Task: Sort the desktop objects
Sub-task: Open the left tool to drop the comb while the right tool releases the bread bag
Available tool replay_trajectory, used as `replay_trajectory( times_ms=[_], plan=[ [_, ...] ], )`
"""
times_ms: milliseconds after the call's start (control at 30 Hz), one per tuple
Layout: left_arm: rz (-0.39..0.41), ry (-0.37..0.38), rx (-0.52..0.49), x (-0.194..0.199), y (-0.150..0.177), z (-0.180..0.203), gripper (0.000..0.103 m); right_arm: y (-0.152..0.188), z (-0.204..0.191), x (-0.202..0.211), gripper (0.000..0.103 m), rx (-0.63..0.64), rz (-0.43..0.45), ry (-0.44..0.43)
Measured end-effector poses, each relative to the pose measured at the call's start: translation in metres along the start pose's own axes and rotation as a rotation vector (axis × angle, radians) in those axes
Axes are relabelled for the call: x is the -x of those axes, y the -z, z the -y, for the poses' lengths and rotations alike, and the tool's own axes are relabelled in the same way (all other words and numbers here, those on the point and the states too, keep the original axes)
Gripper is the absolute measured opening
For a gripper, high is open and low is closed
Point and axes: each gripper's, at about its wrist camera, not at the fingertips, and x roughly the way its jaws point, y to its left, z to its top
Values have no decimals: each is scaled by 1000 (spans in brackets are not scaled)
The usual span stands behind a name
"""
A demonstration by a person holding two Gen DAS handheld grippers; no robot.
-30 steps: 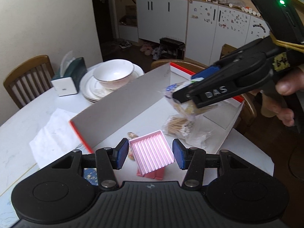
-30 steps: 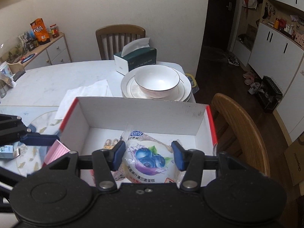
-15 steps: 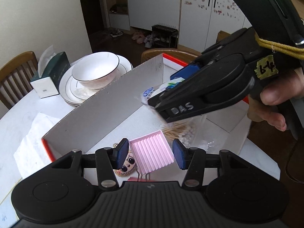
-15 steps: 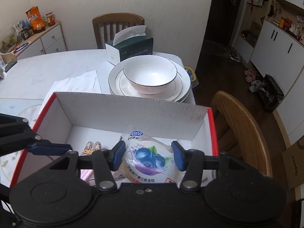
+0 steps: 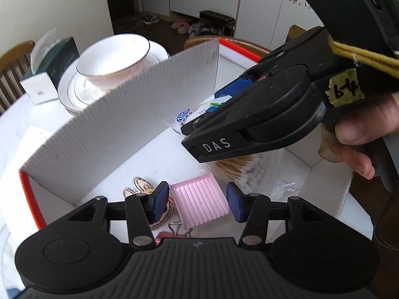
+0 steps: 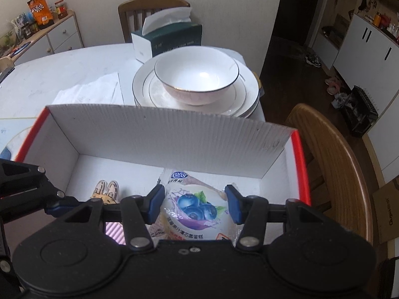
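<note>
left gripper (image 5: 197, 203): pinches pink ridged block (image 5: 199, 203) between its pads, over box (image 5: 119, 129).
right gripper (image 6: 194, 205): pinches blueberry cake packet (image 6: 194, 209) between its pads.

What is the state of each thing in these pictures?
Left gripper: shut on the pink card.
Right gripper: shut on the blueberry cake packet.
Box: open, holding a doll and cotton swabs.
Bowl: upright, empty, on stacked plates.
</note>
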Motion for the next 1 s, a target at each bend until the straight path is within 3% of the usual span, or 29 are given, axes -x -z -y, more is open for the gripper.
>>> replay_trajectory(
  times_ms=[500,1000],
  plan=[
    [-120,19,33,-20,2,-6,50,1,-4,-12,54,-9,-30,1],
    [-20,22,54,16,15,-3,50,4,-1,18,61,-11,40,-36]
  ],
)
